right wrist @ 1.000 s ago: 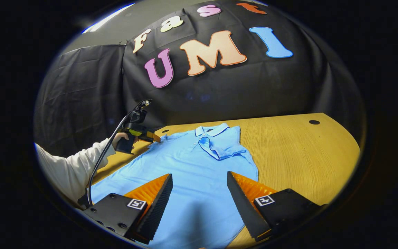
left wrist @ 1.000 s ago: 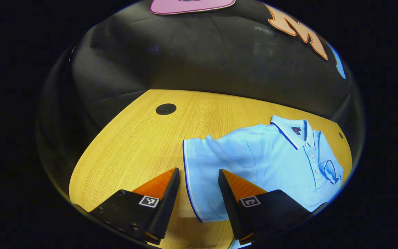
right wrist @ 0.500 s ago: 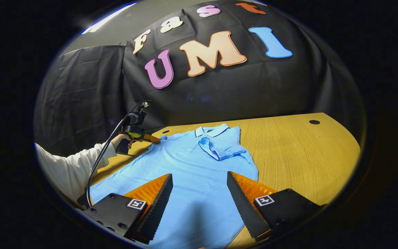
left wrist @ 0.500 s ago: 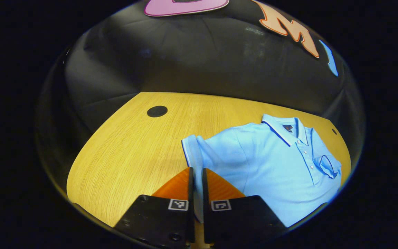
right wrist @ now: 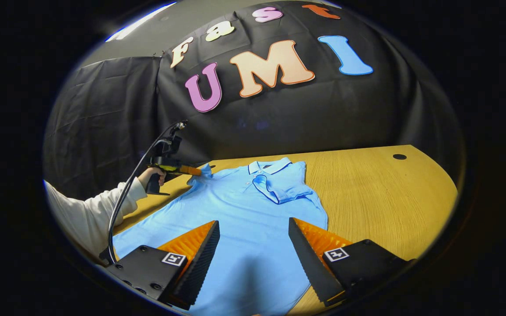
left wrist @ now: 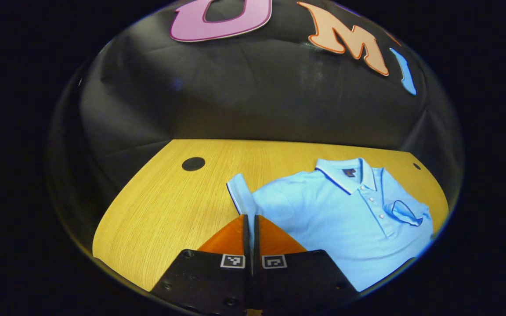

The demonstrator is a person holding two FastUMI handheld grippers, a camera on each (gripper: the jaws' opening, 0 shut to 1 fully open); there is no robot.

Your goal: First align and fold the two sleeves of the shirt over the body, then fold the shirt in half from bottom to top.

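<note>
Shirt (right wrist: 244, 210) flat, face up on wooden table (right wrist: 380, 197); one sleeve (right wrist: 281, 189) already folded across chest. Other sleeve (left wrist: 238, 193) lifted at cuff, pinched in closed left gripper (left wrist: 249, 221). Right gripper (right wrist: 253, 245) wide open, empty, above lower body. Advice: carry cuff low across chest, align with folded sleeve, release only once flat; avoid dragging shoulder.

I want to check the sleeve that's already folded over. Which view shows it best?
The right gripper view: the folded sleeve lies whole and unobstructed on the shirt's chest, below the collar. In the left gripper view the same sleeve sits far off near the picture's edge, small and distorted.
</note>
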